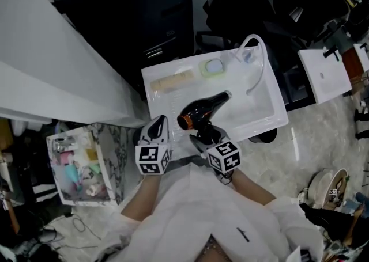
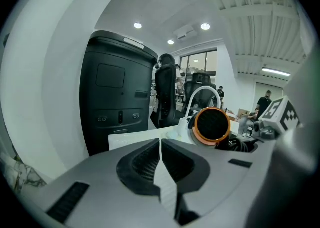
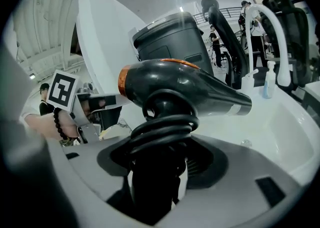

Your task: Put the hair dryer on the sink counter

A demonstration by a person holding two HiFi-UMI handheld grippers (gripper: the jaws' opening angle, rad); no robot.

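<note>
Above the tabletop, my right gripper clamps the hair dryer by its handle (left gripper closed, empty); set it down level, gently.

— What sits on your white sink counter?
— You have a beige block along the back, a green soap dish beside it, and a white arched faucet over the basin.

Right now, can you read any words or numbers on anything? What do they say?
No text here can be read.
Marker cubes: only black-and-white square patterns, no letters.
Shirt print: too small to read.
Bottles: labels too blurred.
Dryer: no print I can read.
</note>
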